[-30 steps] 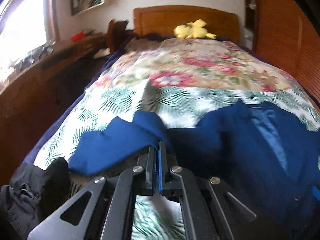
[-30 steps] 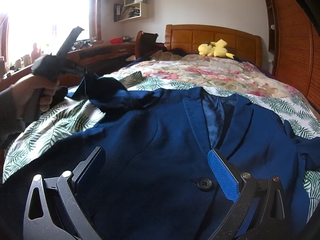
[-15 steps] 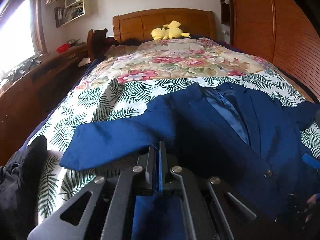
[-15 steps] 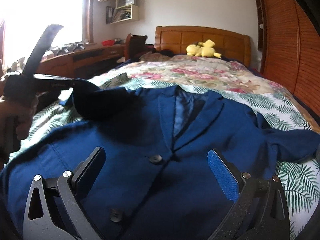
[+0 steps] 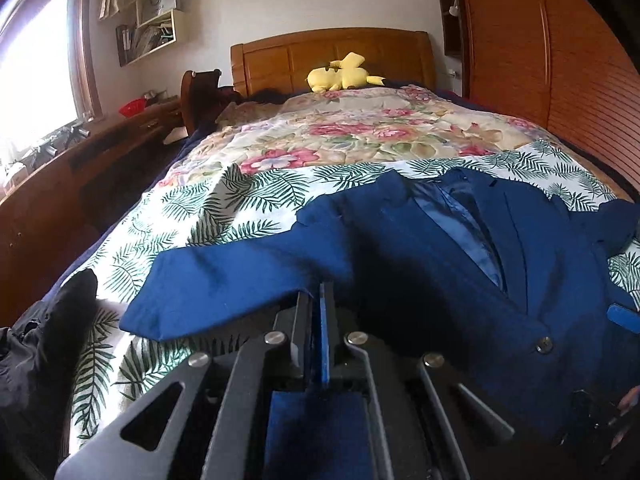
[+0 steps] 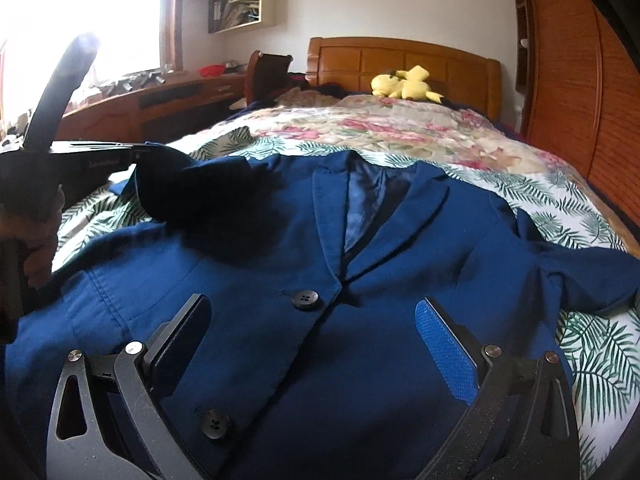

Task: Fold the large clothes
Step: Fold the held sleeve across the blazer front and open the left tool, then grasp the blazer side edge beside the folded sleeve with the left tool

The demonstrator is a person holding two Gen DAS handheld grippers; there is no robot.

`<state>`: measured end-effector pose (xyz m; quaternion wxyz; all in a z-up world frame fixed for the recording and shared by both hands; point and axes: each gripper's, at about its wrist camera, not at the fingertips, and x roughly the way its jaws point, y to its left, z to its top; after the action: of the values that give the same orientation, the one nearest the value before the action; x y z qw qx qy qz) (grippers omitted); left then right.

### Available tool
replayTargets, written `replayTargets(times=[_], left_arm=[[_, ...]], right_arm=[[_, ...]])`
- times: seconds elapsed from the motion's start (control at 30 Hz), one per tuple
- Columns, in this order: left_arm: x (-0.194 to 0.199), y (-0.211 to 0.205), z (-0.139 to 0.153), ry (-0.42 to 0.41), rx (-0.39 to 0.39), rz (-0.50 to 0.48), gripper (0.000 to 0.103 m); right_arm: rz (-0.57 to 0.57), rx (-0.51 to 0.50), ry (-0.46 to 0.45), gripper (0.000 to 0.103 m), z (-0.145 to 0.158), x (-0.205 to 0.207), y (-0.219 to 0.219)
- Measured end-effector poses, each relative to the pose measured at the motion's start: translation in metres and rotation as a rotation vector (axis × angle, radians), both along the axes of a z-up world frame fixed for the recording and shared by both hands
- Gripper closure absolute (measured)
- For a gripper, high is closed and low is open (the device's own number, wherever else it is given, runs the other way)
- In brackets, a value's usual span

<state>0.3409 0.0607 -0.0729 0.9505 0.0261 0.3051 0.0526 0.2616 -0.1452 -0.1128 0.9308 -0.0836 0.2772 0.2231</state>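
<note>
A dark blue blazer (image 6: 400, 264) lies face up on the bed, lapels toward the headboard, two black buttons (image 6: 305, 299) showing. It also fills the left wrist view (image 5: 440, 264). My left gripper (image 5: 316, 300) is shut on the blazer's left sleeve (image 5: 240, 280) and holds it lifted over the jacket's left side; it also shows in the right wrist view (image 6: 132, 160). My right gripper (image 6: 312, 320) is open and empty, hovering over the blazer's front near the buttons. The right sleeve (image 6: 580, 272) lies spread to the right.
The bed has a palm-leaf sheet (image 5: 248, 216) and a floral quilt (image 6: 400, 128). A yellow plush toy (image 5: 340, 76) sits by the wooden headboard (image 6: 400, 60). A black garment (image 5: 44, 344) lies at the bed's left edge. A wooden desk (image 6: 160, 100) stands left, a wardrobe (image 5: 580, 80) right.
My left gripper has carried the sleeve rightward over the jacket body. My right gripper has pulled back toward the foot of the bed, so both buttons now show.
</note>
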Motion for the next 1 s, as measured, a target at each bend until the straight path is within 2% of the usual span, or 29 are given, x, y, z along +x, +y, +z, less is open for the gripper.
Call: replayTargets(times=[0.27, 0.37, 0.43, 0.53, 0.7, 0.9, 1.0], left_arm=[[-0.019, -0.005, 0.007, -0.039, 0.043, -0.053, 0.097], [-0.026, -0.003, 0.012, -0.047, 0.046, -0.075, 0.091], [-0.029, 0.003, 0.015, -0.048, 0.032, -0.076, 0.081], [-0.031, 0.013, 0.016, -0.050, 0.024, -0.071, 0.075], [-0.031, 0.045, 0.014, -0.037, -0.008, -0.028, 0.067], [-0.028, 0.084, 0.008, -0.025, -0.023, 0.031, 0.064], [-0.016, 0.110, -0.004, 0.005, -0.061, 0.035, 0.063]], right_arm=[[-0.001, -0.007, -0.002, 0.000, -0.001, 0.000, 0.001], [0.003, -0.012, -0.007, 0.000, -0.002, -0.002, 0.001], [0.004, -0.016, -0.008, 0.000, -0.003, -0.002, 0.003], [0.005, -0.021, -0.005, 0.000, -0.004, -0.001, 0.004], [0.005, -0.025, -0.004, 0.000, -0.005, -0.001, 0.006], [-0.001, -0.032, -0.006, 0.000, -0.007, 0.001, 0.006], [-0.004, -0.041, -0.008, 0.000, -0.009, 0.001, 0.007]])
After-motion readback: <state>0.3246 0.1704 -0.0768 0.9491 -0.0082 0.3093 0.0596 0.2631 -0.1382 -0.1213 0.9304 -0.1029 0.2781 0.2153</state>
